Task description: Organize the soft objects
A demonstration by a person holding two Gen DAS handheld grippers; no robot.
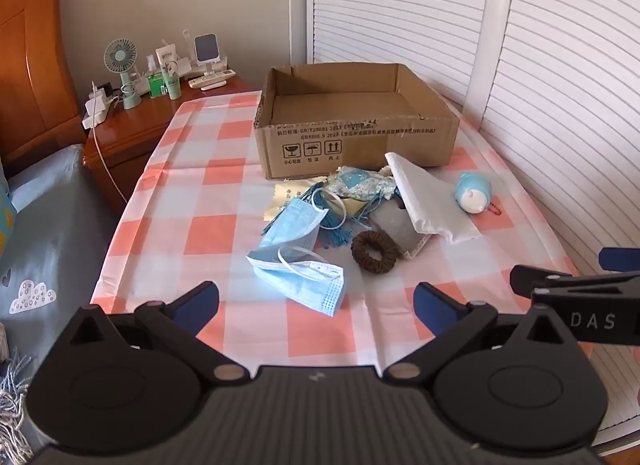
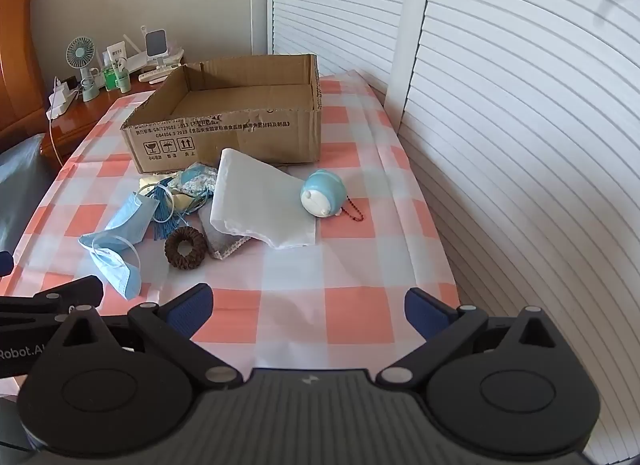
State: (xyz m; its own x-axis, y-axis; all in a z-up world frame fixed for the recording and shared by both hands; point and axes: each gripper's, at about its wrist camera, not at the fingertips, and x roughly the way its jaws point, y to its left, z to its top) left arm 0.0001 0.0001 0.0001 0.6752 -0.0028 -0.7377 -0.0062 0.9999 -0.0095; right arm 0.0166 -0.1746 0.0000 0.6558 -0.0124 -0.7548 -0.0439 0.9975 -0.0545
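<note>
Soft objects: a loose heap on the checked counter (image 1: 224,225), ahead of both tools and just short of the cardboard box (image 1: 356,137).
Heap contents: two blue face masks (image 1: 298,265) nearest the left tool, a brown hair scrunchie (image 1: 374,252) touching a grey cloth, a white folded cloth (image 2: 264,201) draped over the middle, a patterned blue pouch behind it, and teal tassels between them.
Outlier: a small blue plush toy (image 2: 323,192) with a red bead chain, ahead of the right tool and beside the white cloth.
Box: open-topped and, as far as its visible floor shows, empty.
Left tool (image 1: 316,297): jaws spread wide, nothing between them, angled down toward the masks.
Right tool (image 2: 308,305): likewise wide open and empty, over bare cloth.
Step in hand: probably the very start; no item is in the box yet.
Next move: close in on the nearest item, likely a mask for the left tool, and pinch a bunched fold rather than a flat edge.
</note>
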